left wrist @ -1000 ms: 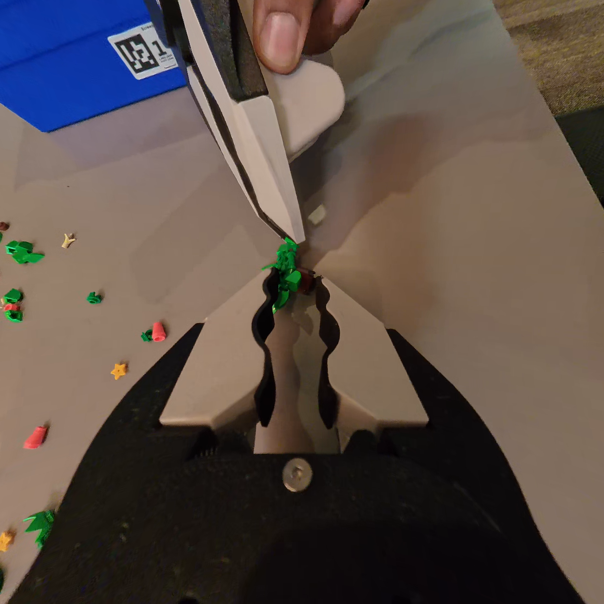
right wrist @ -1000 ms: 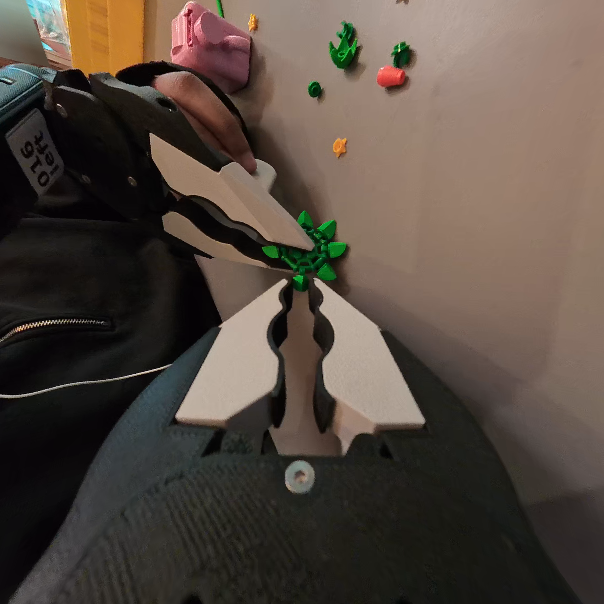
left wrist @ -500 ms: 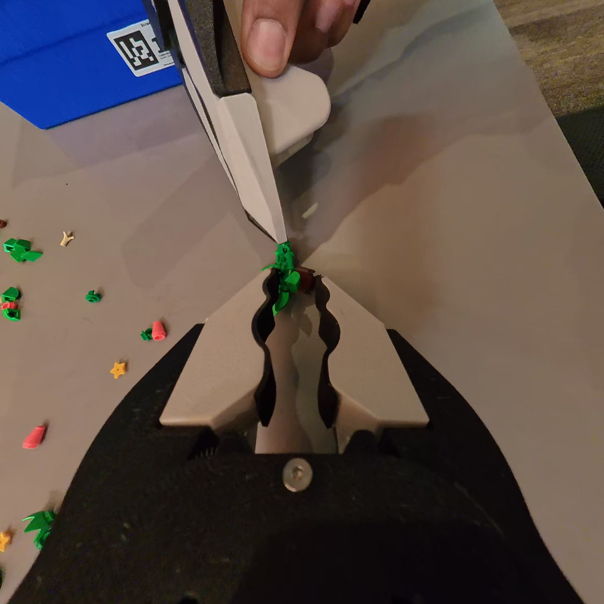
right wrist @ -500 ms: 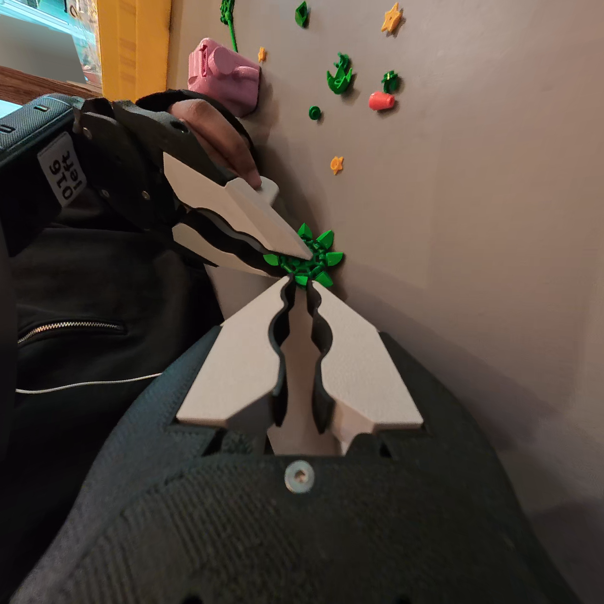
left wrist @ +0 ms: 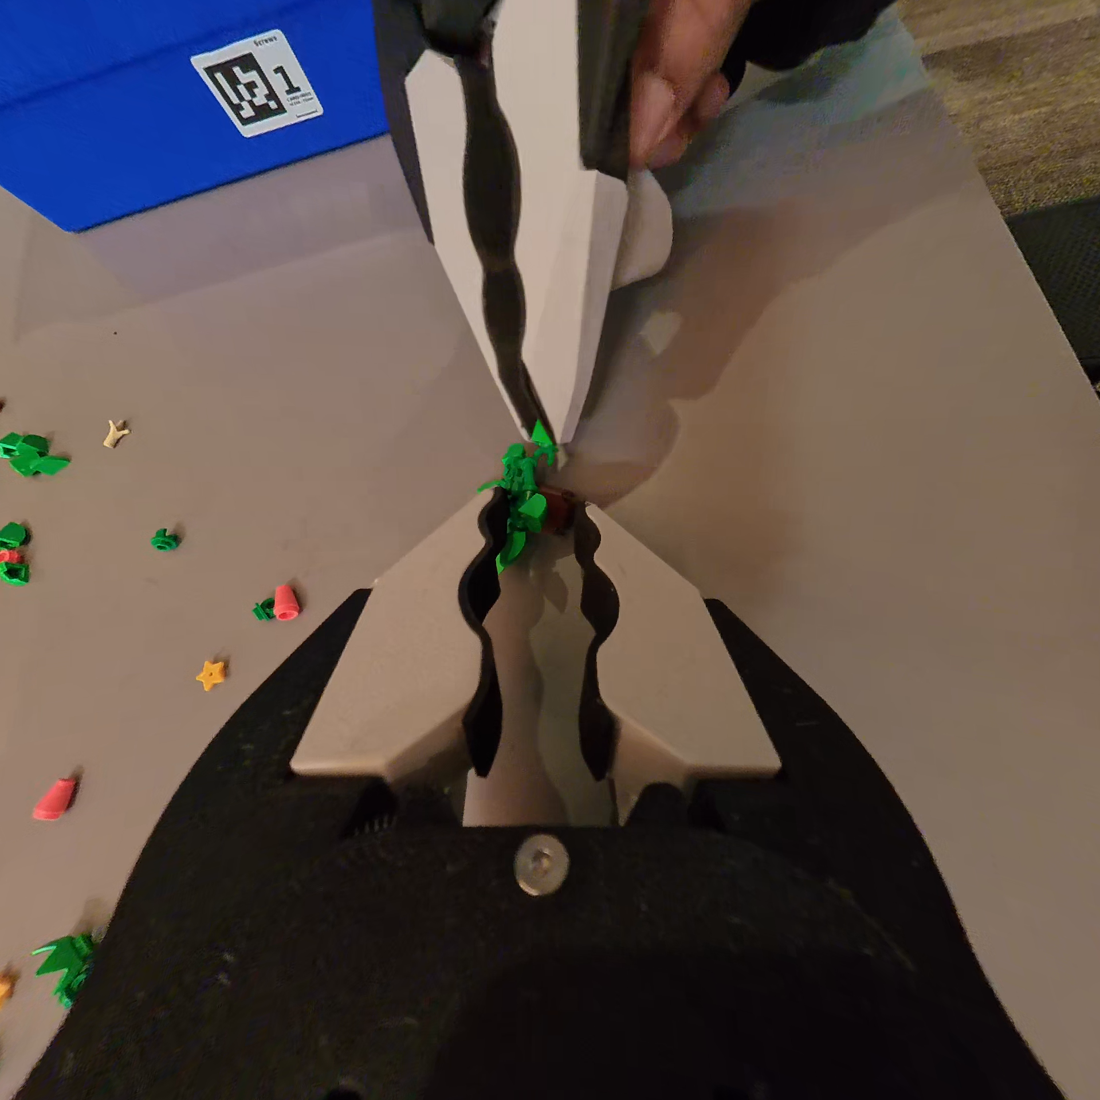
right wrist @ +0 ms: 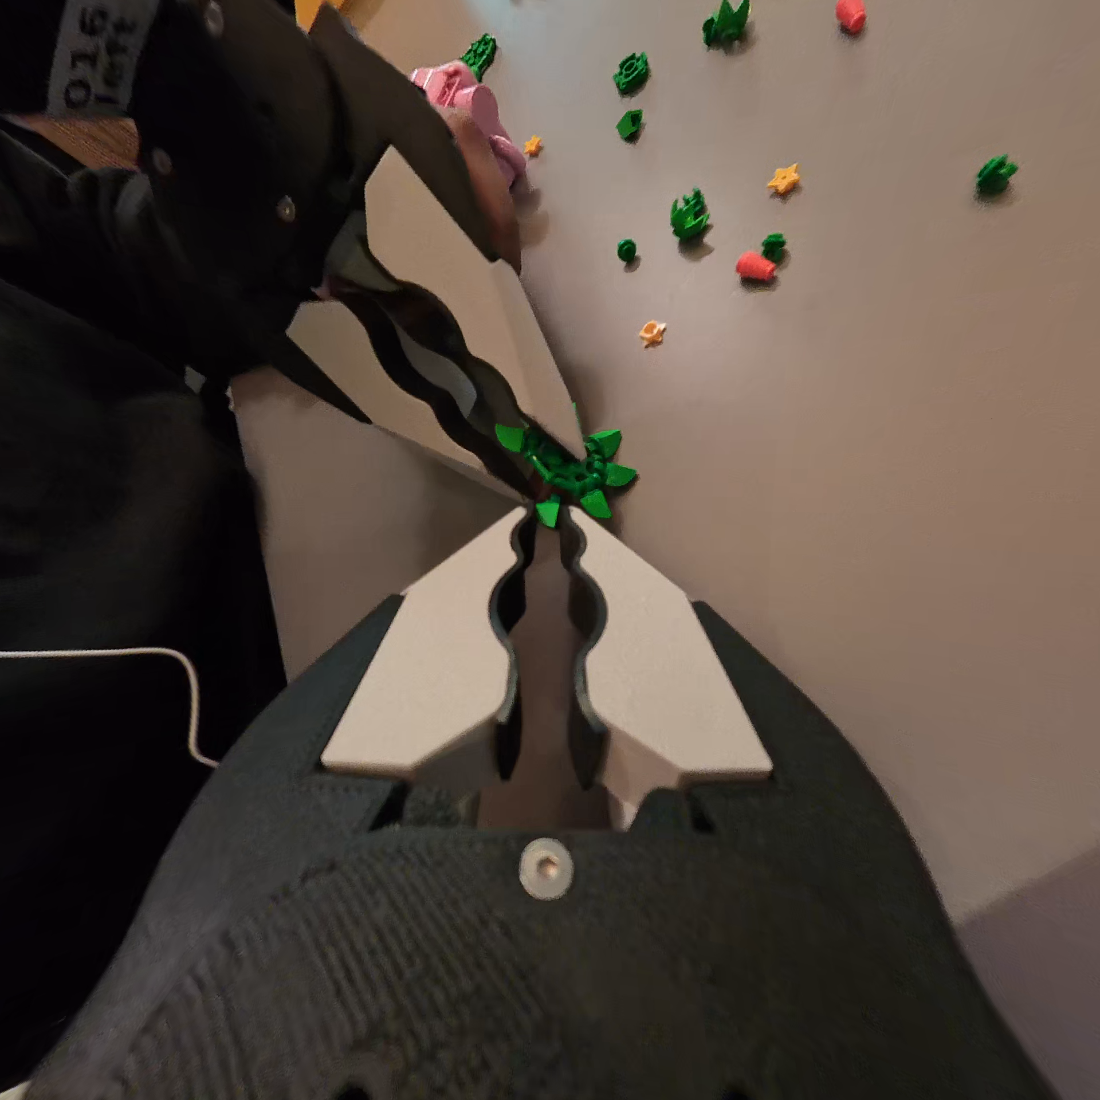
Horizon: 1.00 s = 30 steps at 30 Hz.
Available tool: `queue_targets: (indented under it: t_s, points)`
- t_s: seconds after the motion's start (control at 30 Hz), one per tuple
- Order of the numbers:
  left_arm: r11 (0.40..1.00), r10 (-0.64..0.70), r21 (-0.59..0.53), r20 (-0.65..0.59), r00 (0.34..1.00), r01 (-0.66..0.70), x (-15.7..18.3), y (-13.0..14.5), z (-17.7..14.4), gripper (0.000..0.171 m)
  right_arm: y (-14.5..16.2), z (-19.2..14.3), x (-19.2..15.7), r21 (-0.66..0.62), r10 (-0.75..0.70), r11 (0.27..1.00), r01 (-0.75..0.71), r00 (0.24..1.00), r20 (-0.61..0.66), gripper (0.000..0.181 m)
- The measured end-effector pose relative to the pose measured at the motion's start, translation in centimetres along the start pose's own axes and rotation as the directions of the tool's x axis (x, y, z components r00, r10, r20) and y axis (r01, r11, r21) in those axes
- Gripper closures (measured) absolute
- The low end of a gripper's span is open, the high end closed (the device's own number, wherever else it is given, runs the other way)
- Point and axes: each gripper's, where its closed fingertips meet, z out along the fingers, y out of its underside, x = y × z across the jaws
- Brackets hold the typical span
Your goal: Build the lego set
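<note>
A green leafy lego piece [left wrist: 524, 503] with a small brown piece [left wrist: 559, 516] on its side is held above the grey table [left wrist: 833, 595]. My left gripper [left wrist: 534, 507] is shut on it from below in the left wrist view. My right gripper [left wrist: 550, 439] comes down from above, its tips shut on an upper leaf. In the right wrist view the leafy piece [right wrist: 580, 473] shows as a ring of pointed leaves. My right gripper [right wrist: 549, 513] pinches its lowest leaf there. The left gripper [right wrist: 550, 476] reaches in from the upper left.
A blue box [left wrist: 119, 131] with a white tag stands at the back left. Loose green pieces [left wrist: 33, 455], red cones [left wrist: 286, 602] and yellow stars [left wrist: 211, 674] lie on the left. A pink piece [right wrist: 476, 101] lies near the hand. Carpet [left wrist: 1024, 89] lies beyond the table's right edge. My two grippers' fingertips are within a few centimetres of each other.
My right gripper has twisted around the leafy piece, so the slit between its fingers now faces the left camera. The piece stays between both grippers. The left gripper has barely moved.
</note>
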Motion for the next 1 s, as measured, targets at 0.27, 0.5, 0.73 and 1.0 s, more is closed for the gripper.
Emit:
queue_targets:
  t_s: [0.27,0.5,0.73,1.0]
  points:
    - [1.000,0.029,0.007,0.010,1.000,-0.029,0.2,0.1,-0.4,0.143,1.0,-0.3,-1.3,0.093,-0.050,0.994,0.058,0.995,-0.086,0.175]
    - [0.973,0.057,0.224,-0.016,0.998,-0.052,1.2,-3.4,-3.0,0.141,-1.7,-1.9,-4.0,0.272,0.139,0.945,-0.184,0.975,0.176,0.176]
    - [0.944,0.136,0.296,0.060,0.989,-0.147,2.0,-5.0,-4.1,0.168,-2.9,-1.7,-5.3,0.273,0.244,0.899,-0.344,0.908,0.341,0.176]
    - [0.935,0.031,0.353,0.009,0.999,-0.032,1.2,-5.3,-5.0,0.169,-4.6,-3.5,-5.3,0.447,0.056,0.883,-0.146,0.977,0.208,0.170]
